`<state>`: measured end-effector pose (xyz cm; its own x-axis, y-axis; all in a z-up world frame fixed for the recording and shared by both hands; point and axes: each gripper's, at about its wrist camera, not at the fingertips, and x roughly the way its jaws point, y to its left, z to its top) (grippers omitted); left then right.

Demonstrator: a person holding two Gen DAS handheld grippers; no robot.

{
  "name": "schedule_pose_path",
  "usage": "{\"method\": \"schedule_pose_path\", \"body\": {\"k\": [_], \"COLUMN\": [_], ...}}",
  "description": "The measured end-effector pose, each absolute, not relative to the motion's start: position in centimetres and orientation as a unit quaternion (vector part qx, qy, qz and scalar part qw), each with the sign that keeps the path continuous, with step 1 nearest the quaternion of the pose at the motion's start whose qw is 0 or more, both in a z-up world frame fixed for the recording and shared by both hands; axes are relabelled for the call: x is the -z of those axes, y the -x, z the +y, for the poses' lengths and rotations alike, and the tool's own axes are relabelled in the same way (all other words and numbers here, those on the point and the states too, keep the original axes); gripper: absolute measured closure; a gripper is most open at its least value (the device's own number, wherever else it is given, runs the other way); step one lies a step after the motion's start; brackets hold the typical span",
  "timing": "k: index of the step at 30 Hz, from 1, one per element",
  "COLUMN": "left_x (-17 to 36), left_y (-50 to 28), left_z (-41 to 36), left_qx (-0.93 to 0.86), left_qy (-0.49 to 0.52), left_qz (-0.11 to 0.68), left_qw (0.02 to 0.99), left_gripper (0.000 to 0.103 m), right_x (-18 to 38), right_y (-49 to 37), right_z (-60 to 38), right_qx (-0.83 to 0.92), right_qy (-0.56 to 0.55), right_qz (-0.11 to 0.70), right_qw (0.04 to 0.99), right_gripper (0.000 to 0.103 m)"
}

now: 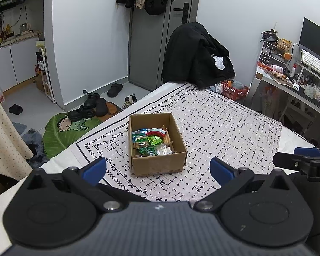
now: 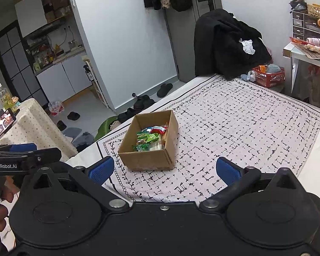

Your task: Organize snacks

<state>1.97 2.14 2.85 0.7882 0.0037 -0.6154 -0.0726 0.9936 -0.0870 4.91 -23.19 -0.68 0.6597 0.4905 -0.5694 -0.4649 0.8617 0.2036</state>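
- Snack packets (image 1: 152,141) lay inside the cardboard box (image 1: 157,166) on my patterned cloth (image 1: 224,128).
- Left gripper (image 1: 157,168) and right gripper (image 2: 165,169) hovered near it, both spread wide, holding nothing.

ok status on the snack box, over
Left hand-held gripper open, empty; right hand-held gripper open, empty. Snack packets all inside the cardboard box. Patterned cloth around it bare, nothing blocking.
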Motion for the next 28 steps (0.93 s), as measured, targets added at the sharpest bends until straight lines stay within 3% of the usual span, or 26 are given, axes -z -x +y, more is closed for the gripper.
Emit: {"method": "schedule_pose_path", "body": {"k": [28], "left_x": [-2.46], "left_y": [-2.00], "left_z": [2.11], "left_qx": [-0.014], "left_qy": [0.052], "left_qz": [0.329], "left_qw": [0.943], "left_gripper": [0.000], "right_x": [1.08], "right_y": [-5.05], "right_z": [-22.89], "right_qx": [-0.266], "right_qy": [-0.018], "right_qz": [0.329], "right_qw": [0.906], "right_gripper": [0.000]}}
